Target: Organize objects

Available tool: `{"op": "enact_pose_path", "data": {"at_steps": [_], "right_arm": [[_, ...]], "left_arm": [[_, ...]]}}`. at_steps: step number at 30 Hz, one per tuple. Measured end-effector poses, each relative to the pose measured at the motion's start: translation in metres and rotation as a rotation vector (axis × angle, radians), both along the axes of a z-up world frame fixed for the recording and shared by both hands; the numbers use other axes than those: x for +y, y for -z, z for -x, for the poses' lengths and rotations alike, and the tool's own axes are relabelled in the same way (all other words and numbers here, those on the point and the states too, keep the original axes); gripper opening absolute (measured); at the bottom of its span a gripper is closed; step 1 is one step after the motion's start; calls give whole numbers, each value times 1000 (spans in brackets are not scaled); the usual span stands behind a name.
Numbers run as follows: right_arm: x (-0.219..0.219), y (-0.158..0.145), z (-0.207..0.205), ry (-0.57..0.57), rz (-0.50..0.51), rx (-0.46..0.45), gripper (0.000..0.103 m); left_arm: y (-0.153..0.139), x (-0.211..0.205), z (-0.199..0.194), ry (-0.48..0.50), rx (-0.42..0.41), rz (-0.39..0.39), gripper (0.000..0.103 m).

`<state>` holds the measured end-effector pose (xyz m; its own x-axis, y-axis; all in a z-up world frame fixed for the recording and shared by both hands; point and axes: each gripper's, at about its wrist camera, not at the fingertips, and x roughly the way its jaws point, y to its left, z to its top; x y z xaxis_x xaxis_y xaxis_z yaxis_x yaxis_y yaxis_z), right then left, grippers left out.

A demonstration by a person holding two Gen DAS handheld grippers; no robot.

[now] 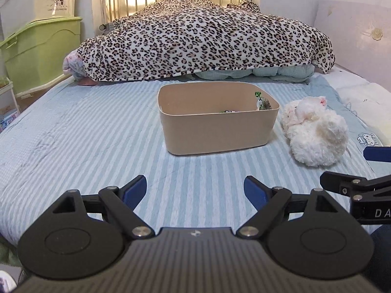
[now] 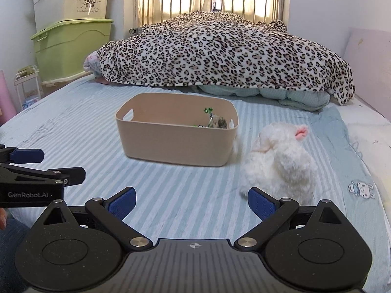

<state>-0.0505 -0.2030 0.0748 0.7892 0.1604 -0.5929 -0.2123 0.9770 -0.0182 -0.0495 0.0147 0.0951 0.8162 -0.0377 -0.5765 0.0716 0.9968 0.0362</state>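
- Striped pale-blue bedding covers the bed, with a leopard-print blanket heaped at the far end and stacked storage bins against the wall on the left.
- A beige bin stands mid-bed; a few small items already lie in its far right corner, too small to identify.
- A white plush toy lies on the sheet just beside the bin's right side, outside it, and looks like the one piece left to put away.
- The right gripper hovers low over the sheet with its fingers spread wide and nothing between them; the plush sits just ahead of its right finger.
- The left gripper is likewise spread apart and empty, pointed at the bin from well back.
- Judging by this, the step in hand is the approach to the plush.
- The next move likely calls for shifting the right gripper rightward and forward, closing on the soft body, then lifting it over the bin's rim.
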Motion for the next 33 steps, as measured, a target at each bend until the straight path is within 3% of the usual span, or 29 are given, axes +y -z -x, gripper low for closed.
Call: {"op": "enact_pose_path", "data": {"at_steps": [14, 33], "right_arm": [[8, -9, 47, -18, 15, 11, 100], [-7, -7, 50, 27, 4, 22, 100]], "left_arm": [[-6, 1, 36, 11, -22, 16, 87], [-5, -1, 45, 9, -36, 20, 87]]}}
